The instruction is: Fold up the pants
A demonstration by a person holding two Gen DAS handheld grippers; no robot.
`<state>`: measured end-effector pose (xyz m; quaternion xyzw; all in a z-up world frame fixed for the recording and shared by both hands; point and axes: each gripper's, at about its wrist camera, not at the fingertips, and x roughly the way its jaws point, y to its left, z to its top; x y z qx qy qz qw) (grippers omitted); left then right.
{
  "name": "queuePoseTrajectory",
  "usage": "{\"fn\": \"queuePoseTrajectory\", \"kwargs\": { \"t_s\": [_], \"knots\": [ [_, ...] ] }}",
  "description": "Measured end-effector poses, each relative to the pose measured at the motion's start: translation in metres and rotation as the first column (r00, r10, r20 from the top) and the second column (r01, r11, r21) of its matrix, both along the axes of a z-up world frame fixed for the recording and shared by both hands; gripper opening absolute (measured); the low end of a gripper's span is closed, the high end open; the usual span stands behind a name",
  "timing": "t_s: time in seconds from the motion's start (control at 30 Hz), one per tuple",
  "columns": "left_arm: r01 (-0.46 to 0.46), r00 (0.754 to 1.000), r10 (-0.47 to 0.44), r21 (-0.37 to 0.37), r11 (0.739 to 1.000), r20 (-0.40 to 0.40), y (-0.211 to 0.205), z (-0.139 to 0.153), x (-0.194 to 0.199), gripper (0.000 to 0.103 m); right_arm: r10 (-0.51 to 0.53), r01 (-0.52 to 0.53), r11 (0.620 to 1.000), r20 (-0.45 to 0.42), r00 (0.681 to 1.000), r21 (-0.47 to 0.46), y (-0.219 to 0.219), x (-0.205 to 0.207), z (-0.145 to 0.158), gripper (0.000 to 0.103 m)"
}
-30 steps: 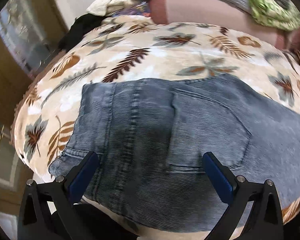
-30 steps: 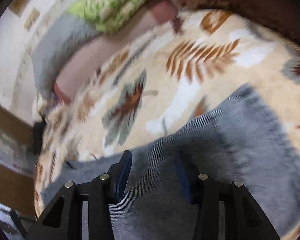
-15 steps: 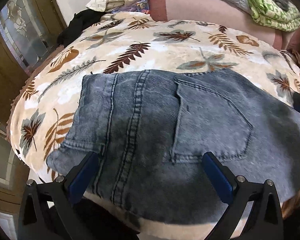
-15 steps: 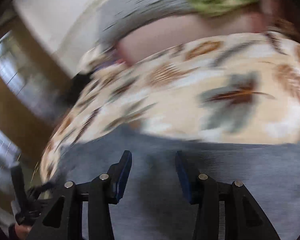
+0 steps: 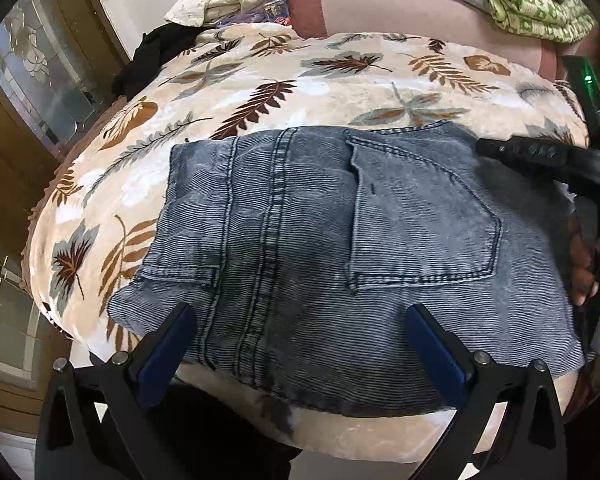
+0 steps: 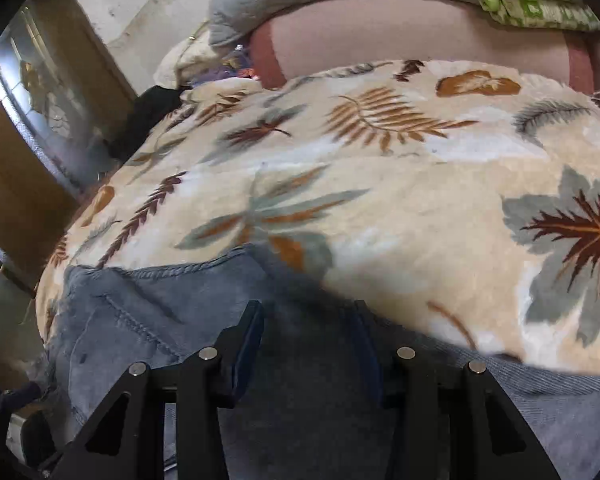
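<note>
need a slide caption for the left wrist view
Open left gripper above folded blue-grey corduroy pants on a leaf-print beige blanket, right gripper at the right edge.

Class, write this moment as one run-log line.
stage: fold pants | jeans: folded, flat on leaf-print blanket | left gripper: open above jeans | right gripper: open, over jeans

Running off the right edge past the back pocket point(image 5: 420, 216): the pants point(image 5: 300, 248), their legs unseen. Blurring in the right wrist view: denim below the fingers point(image 6: 246, 344). Hiding behind the right gripper point(image 5: 540, 156) beside that pocket: most of a hand point(image 5: 584, 264).
</note>
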<state>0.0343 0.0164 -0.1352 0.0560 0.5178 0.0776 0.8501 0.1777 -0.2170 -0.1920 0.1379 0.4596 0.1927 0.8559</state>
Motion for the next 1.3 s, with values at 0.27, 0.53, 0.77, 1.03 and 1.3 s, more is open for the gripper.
{"fn": "queuePoseTrajectory", "kwargs": {
  "t_s": [0.27,0.53,0.77,1.03,1.3],
  "knots": [
    [-0.039,0.999,0.038,0.023,0.999,0.023,0.014,0.001,0.000,0.103,0.058,-0.065,0.992,0.075,0.996,0.109,-0.006,-0.039,0.037,0.060],
    [-0.058,0.998,0.058,-0.014,0.998,-0.035,0.021,-0.018,0.005,0.103,0.112,-0.111,0.993,-0.031,0.993,0.036,-0.002,-0.066,0.010,0.058],
    [-0.031,0.999,0.032,-0.030,0.999,0.014,0.011,0.007,-0.002,0.103,-0.095,0.082,0.990,0.114,0.989,0.112,-0.076,-0.113,0.053,0.059],
    [0.166,0.984,-0.162,-0.051,0.985,0.073,-0.053,0.033,-0.019,0.103,-0.416,0.370,0.884,0.120,0.901,0.287,-0.183,-0.214,0.074,0.062],
    [0.292,0.955,-0.289,-0.041,0.955,0.063,-0.111,0.029,-0.025,0.103,-0.608,0.561,0.694,-0.050,0.792,0.451,-0.263,-0.288,0.052,0.065]
  ]
}}
